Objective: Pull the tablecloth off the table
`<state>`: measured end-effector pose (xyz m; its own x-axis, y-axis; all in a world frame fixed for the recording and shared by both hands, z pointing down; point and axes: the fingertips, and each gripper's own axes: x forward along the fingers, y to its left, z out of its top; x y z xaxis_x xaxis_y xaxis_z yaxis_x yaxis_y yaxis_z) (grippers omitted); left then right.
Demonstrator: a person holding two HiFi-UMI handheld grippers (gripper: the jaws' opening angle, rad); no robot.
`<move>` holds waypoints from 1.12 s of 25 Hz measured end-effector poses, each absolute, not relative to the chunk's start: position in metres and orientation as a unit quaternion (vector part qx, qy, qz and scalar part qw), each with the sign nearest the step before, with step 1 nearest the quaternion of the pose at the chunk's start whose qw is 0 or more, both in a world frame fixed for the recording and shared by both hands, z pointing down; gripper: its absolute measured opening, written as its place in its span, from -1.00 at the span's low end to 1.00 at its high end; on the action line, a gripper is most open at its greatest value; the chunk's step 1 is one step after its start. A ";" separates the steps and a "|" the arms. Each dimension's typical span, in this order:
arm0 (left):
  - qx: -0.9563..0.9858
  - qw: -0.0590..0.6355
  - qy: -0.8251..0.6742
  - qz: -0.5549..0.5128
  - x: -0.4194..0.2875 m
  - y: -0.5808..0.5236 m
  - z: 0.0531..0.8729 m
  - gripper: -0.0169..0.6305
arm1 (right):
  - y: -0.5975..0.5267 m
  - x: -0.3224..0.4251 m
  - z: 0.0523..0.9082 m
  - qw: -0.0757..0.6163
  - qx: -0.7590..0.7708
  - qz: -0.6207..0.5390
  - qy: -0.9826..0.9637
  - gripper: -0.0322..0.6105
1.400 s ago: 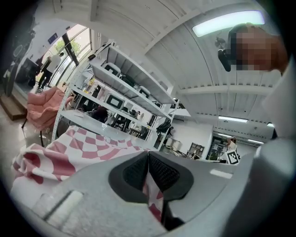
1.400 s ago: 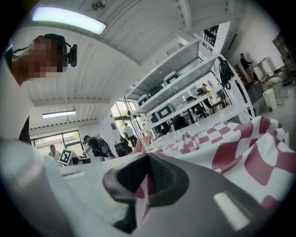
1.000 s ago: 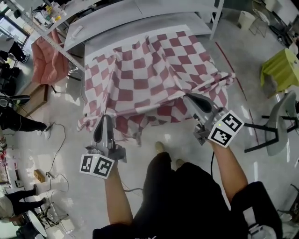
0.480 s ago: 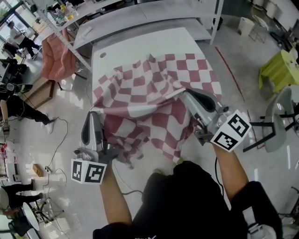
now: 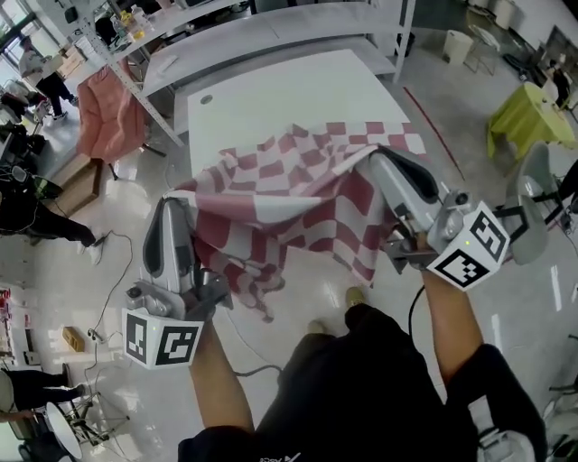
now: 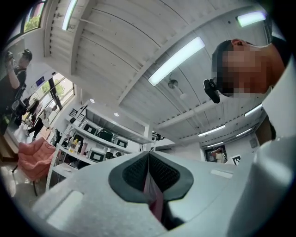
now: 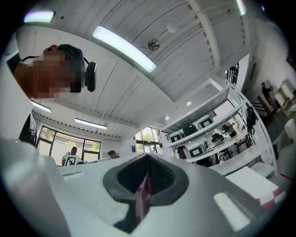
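Note:
The red-and-white checked tablecloth (image 5: 289,194) hangs bunched between my two grippers, its far edge still lying on the near part of the white table (image 5: 271,95). My left gripper (image 5: 172,206) is shut on the cloth's left edge, and a strip of cloth (image 6: 155,200) shows pinched between its pads. My right gripper (image 5: 379,155) is shut on the right edge, with a strip of cloth (image 7: 143,196) between its pads. Both gripper views point up at the ceiling, left gripper (image 6: 148,159) and right gripper (image 7: 147,162). A loose fold droops toward the floor between my arms.
A pink cloth (image 5: 99,113) hangs on a rack left of the table. Metal shelving (image 5: 271,23) stands behind it. A yellow-green covered stand (image 5: 528,117) and a grey chair (image 5: 533,212) are at the right. Cables (image 5: 108,271) lie on the floor at the left, and people stand further left.
Both grippers have risen and come back toward me with the cloth. The cloth has slid off the far part of the table, so much more bare white top shows.

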<state>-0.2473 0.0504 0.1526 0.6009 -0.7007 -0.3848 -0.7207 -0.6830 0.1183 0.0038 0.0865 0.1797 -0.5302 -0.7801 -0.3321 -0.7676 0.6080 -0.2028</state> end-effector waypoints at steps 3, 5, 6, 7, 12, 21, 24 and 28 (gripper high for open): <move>-0.895 0.038 0.388 0.217 -0.267 0.076 0.131 -0.91 | 0.112 -0.016 0.158 0.213 -0.436 -0.004 0.874 -0.89; -0.894 0.049 0.384 0.225 -0.276 0.087 0.116 -0.91 | 0.124 -0.024 0.144 0.222 -0.432 0.007 0.874 -0.89; -0.894 0.053 0.383 0.227 -0.279 0.090 0.111 -0.91 | 0.128 -0.026 0.139 0.226 -0.430 0.011 0.874 -0.89; -0.894 0.056 0.382 0.229 -0.280 0.093 0.106 -0.91 | 0.130 -0.026 0.135 0.229 -0.428 0.014 0.874 -0.89; -0.891 0.060 0.381 0.237 -0.273 0.095 0.096 -0.91 | 0.129 -0.019 0.130 0.237 -0.419 0.013 0.876 -0.89; -0.888 0.015 0.407 0.213 -0.230 0.067 0.148 -0.91 | 0.096 0.018 0.195 0.197 -0.430 -0.044 0.880 -0.89; -0.886 -0.014 0.419 0.197 -0.218 0.053 0.176 -0.91 | 0.084 0.028 0.216 0.184 -0.434 -0.058 0.880 -0.89; -0.885 -0.046 0.426 0.180 -0.208 0.035 0.205 -0.91 | 0.068 0.036 0.230 0.164 -0.442 -0.060 0.880 -0.89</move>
